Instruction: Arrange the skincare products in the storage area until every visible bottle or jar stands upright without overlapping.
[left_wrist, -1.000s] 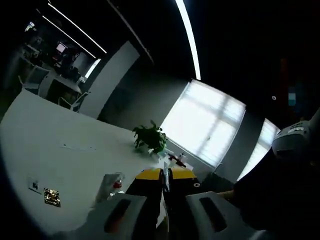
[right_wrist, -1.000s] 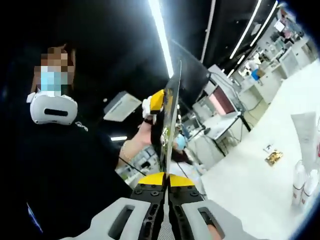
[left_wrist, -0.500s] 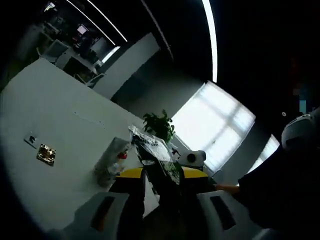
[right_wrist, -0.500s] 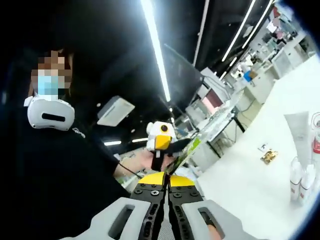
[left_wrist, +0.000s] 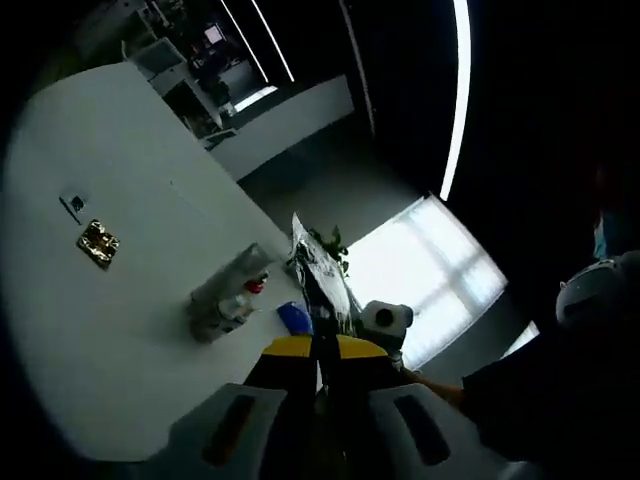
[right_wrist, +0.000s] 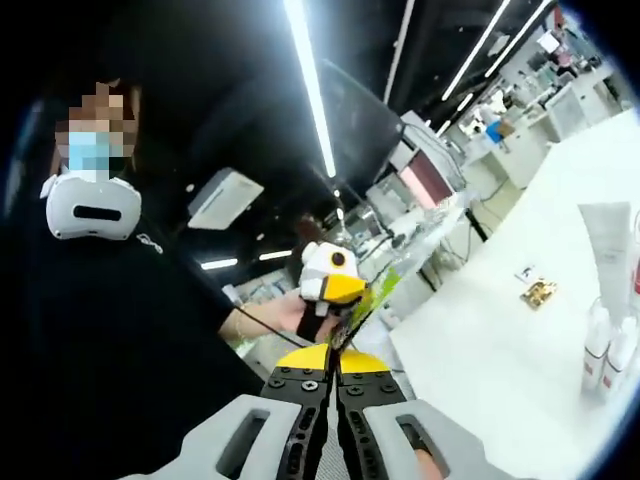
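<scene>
Both grippers were held up off the white tabletop (left_wrist: 90, 330), each closed on the same thin clear plastic packet (left_wrist: 318, 275). In the left gripper view, the left gripper (left_wrist: 322, 352) had its fingers pressed together on the packet's near edge, and the right gripper (left_wrist: 385, 322) reached in from the right. In the right gripper view, the right gripper (right_wrist: 333, 362) likewise had its fingers closed tight on the packet, with the left gripper (right_wrist: 330, 280) at the packet's far end, held in a person's hand (right_wrist: 290, 315).

The skincare products (right_wrist: 612, 320) stood grouped at the right of the right gripper view: a pale tube upright above several small white bottles, close together. In the left gripper view the same group (left_wrist: 228, 297) sat mid-tabletop, details too dim to tell. A small gold sachet (left_wrist: 97, 243) lay well apart from them.
</scene>
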